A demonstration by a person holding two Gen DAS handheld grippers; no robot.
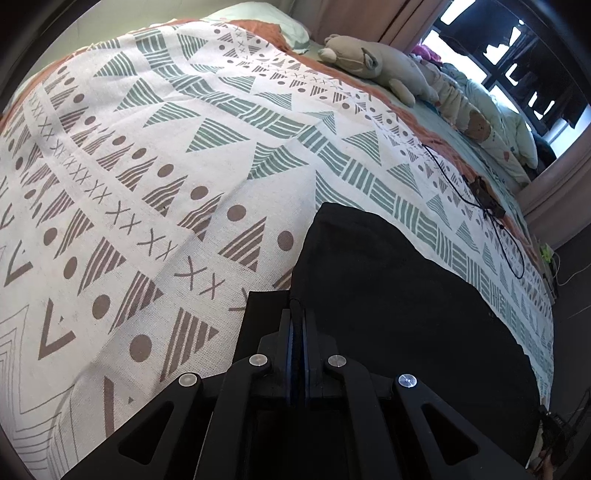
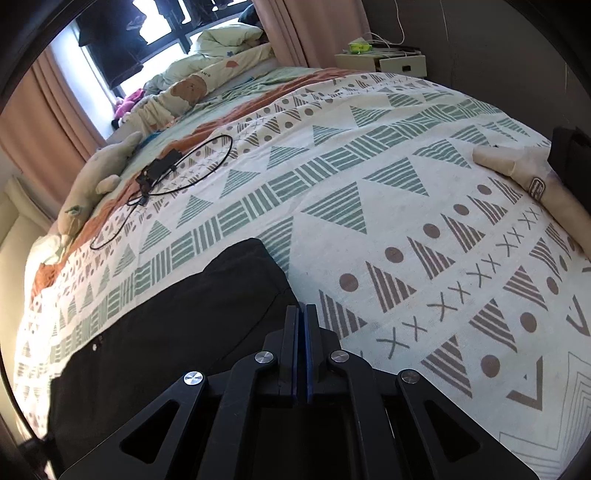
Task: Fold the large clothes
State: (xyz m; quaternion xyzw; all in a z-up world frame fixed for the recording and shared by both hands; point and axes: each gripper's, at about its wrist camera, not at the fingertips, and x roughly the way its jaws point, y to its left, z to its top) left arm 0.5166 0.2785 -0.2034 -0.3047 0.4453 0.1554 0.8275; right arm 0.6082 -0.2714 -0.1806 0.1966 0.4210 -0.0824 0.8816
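Left wrist view: left gripper [image 1: 297, 314] pinches the black garment [image 1: 388, 295] edge on the patterned bedspread [image 1: 147, 184]; right wrist view: right gripper [image 2: 304, 314] appears clamped on its other corner [image 2: 258, 254], mid-fold, likely needing both corners carried across together.

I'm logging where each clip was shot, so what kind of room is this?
Most likely a home bedroom. A bed with a patterned cover fills both views, a plush toy and a bunched duvet lie along its far side, and a small nightstand stands by curtains at a window.
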